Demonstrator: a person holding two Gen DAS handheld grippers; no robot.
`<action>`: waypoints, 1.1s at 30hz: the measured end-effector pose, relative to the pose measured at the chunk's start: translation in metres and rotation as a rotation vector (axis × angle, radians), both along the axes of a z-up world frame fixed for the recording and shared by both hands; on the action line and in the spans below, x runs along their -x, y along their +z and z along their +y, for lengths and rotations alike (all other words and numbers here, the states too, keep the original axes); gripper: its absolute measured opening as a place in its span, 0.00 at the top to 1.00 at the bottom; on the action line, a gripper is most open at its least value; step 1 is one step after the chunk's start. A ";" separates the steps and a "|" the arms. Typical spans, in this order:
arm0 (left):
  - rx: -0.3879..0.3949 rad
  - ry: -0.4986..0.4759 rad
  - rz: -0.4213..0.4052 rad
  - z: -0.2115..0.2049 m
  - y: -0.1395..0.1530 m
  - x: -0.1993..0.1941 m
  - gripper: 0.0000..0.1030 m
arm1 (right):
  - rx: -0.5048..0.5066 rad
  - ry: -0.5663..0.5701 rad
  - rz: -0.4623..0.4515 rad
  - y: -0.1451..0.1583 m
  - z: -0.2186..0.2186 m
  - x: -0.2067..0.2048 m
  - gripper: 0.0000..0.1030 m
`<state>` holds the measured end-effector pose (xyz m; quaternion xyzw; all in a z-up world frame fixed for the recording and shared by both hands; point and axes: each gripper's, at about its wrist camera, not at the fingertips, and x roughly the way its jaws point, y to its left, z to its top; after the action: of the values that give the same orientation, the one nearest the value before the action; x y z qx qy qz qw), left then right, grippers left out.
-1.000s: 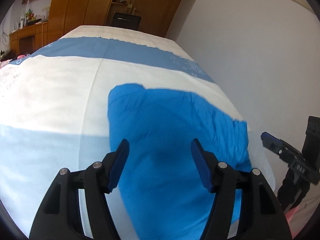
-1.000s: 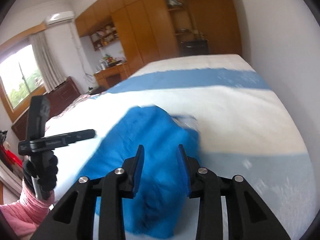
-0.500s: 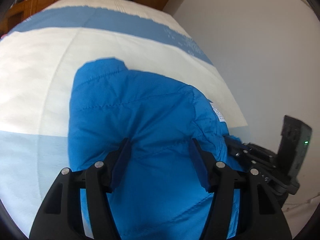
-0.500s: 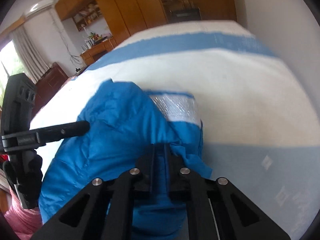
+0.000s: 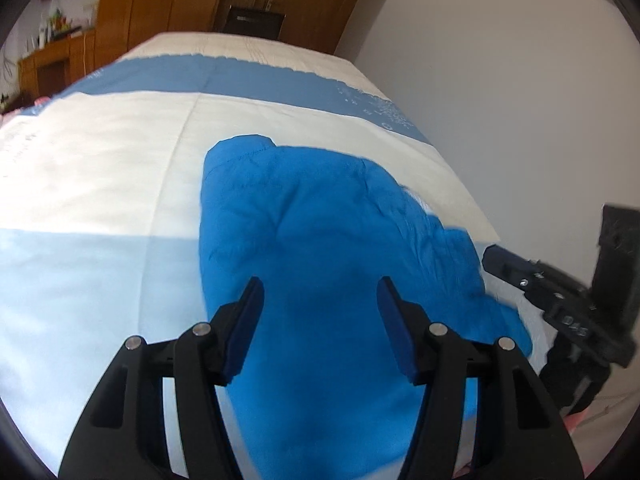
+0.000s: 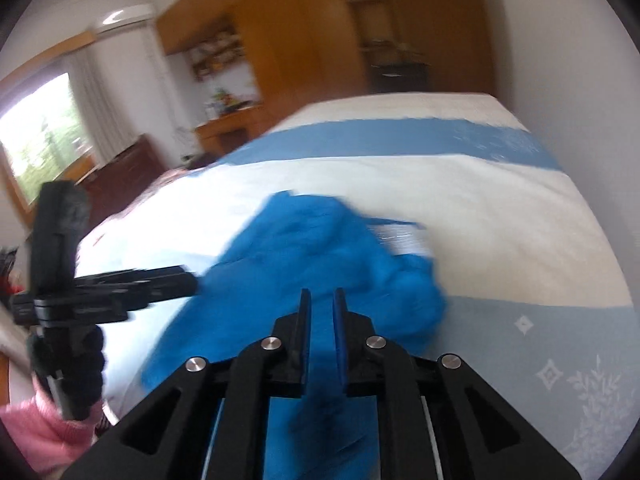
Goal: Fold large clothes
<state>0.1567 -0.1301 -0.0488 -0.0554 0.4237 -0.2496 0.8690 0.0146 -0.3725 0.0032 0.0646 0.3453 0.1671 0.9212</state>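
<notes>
A bright blue padded jacket (image 5: 320,240) lies bunched on the bed (image 5: 100,184), near its right edge; it also shows in the right wrist view (image 6: 320,248), with a white inner label (image 6: 404,240) exposed. My left gripper (image 5: 318,300) is open and empty, hovering above the jacket's near part. My right gripper (image 6: 322,312) has its jaws a narrow gap apart, with blue fabric seen between and below them; a grip is not certain. The right gripper shows at the right of the left wrist view (image 5: 560,296), the left gripper at the left of the right wrist view (image 6: 120,284).
The bed cover has white and blue bands. A white wall (image 5: 520,100) runs along the bed's right side. Wooden wardrobes (image 6: 300,48) and a desk (image 6: 224,128) stand beyond the bed. A window (image 6: 40,140) is at the left.
Both grippers have lifted and pulled back from the jacket. The right gripper, shut half a second ago, now shows a narrow gap. The left stays open.
</notes>
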 end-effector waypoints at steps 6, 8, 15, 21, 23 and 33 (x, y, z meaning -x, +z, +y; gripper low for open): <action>-0.027 -0.025 -0.006 0.005 -0.017 0.038 0.45 | 0.079 -0.019 0.024 -0.018 0.016 0.020 0.91; -0.044 -0.027 -0.030 0.002 -0.020 0.043 0.45 | 0.069 -0.020 0.056 -0.033 0.011 0.023 0.93; -0.058 -0.033 -0.046 0.005 -0.029 0.047 0.44 | 0.034 -0.030 0.077 -0.059 0.008 0.025 0.94; -0.065 -0.025 -0.051 0.006 -0.033 0.042 0.45 | 0.026 -0.043 0.069 -0.065 0.009 0.023 0.95; -0.066 -0.023 -0.052 0.006 -0.036 0.041 0.44 | 0.017 -0.047 0.066 -0.068 0.008 0.024 0.95; -0.075 -0.012 -0.061 0.004 -0.043 0.043 0.44 | -0.017 -0.057 0.036 -0.080 0.004 0.027 0.95</action>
<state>0.1134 -0.1259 -0.0922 -0.0128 0.4066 -0.2404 0.8813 -0.0128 -0.3689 -0.0767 0.0852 0.3585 0.1423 0.9187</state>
